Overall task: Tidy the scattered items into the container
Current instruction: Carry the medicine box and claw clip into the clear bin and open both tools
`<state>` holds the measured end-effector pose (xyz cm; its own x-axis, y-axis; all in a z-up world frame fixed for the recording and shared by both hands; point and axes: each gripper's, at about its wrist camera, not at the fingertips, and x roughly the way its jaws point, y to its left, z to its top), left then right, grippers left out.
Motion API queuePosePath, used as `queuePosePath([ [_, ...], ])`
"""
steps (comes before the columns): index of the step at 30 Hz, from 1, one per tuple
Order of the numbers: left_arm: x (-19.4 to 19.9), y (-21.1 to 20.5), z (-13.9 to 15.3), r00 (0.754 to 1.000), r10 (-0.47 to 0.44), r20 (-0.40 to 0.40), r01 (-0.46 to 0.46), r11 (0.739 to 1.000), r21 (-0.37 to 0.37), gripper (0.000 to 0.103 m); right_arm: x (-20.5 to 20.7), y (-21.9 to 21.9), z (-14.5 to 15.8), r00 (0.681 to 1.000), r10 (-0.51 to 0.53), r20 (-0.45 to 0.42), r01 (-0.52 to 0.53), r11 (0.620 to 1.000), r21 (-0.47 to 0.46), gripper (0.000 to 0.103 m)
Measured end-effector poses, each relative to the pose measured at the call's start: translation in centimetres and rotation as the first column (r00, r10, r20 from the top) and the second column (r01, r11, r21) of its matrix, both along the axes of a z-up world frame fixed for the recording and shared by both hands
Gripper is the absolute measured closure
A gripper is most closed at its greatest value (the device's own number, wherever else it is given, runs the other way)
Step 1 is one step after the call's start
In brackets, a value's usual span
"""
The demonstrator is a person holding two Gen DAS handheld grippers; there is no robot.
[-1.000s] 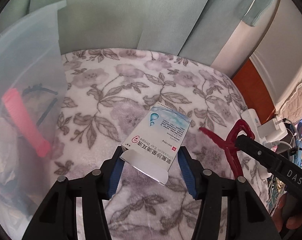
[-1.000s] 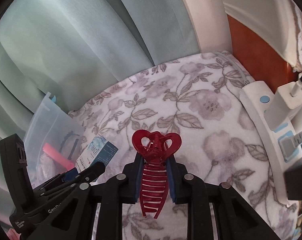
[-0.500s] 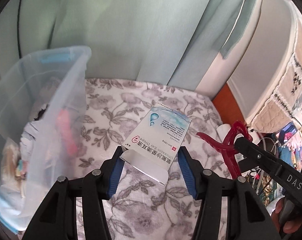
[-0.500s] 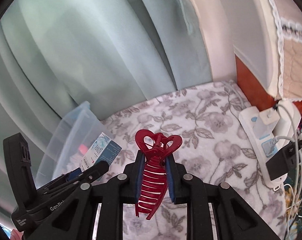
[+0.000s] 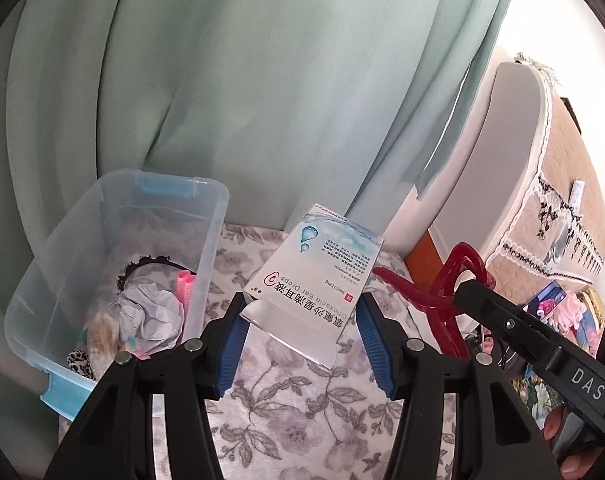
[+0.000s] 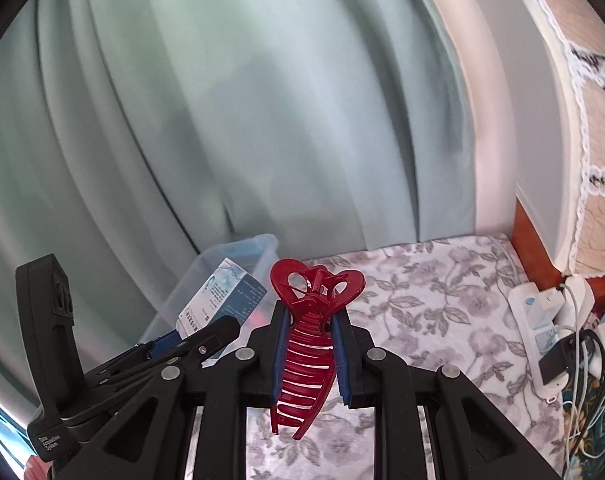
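Grippers both carry cargo above the floral bedspread (image 5: 302,420). Left gripper (image 5: 302,336) clamps the ear-drops box (image 5: 318,268) across its width, long axis running away from the camera, open flap nearest. Right gripper (image 6: 309,344) pinches the red hair claw (image 6: 312,320), heart-shaped handles pointing away, teeth toward the camera. Clear container (image 5: 62,280) sits left.

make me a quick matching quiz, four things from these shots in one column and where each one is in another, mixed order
Things:
1. ear drops box
2. red hair claw
3. crumpled paper
4. white power strip

Places:
a. inside the clear bin
b. in the left hand-held gripper
c. at the right edge of the floral blanket
d. in the right hand-held gripper

Pairs: 1-b, 2-d, 3-a, 4-c
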<state>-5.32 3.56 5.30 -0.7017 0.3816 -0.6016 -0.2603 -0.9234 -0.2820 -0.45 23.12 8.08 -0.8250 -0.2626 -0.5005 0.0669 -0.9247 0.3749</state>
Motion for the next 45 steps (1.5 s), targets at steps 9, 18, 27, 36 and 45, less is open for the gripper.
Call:
queuePosePath([
  [9,2.2,-4.3,2.0,0.997,0.064,-0.051,-0.062,0.997,0.034,0.047,1.2,-4.2,2.6,0.997,0.06,-0.054,-0.058,0.997,0.042,0.08],
  [18,2.7,-9.7,2.5,0.985,0.159,-0.063,-0.154,0.985,0.077,0.047,0.8,-8.4,3.9,0.989,0.132,-0.069,-0.126,0.989,0.083,0.08],
  [27,2.5,-14.2,1.3,0.972,0.233,-0.036,-0.228,0.968,0.102,0.047,-1.0,-12.4,3.3,0.979,0.201,-0.038,-0.196,0.974,0.111,0.08],
  [36,1.1,-16.9,-0.5,0.963,0.269,0.012,-0.268,0.957,0.114,0.047,-3.4,-15.8,2.1,0.968,0.251,0.011,-0.25,0.959,0.135,0.08],
  [45,-0.8,-18.1,-2.5,0.958,0.276,0.072,-0.283,0.953,0.109,0.047,-6.2,-17.8,0.1,0.959,0.272,0.075,-0.281,0.95,0.134,0.08],
])
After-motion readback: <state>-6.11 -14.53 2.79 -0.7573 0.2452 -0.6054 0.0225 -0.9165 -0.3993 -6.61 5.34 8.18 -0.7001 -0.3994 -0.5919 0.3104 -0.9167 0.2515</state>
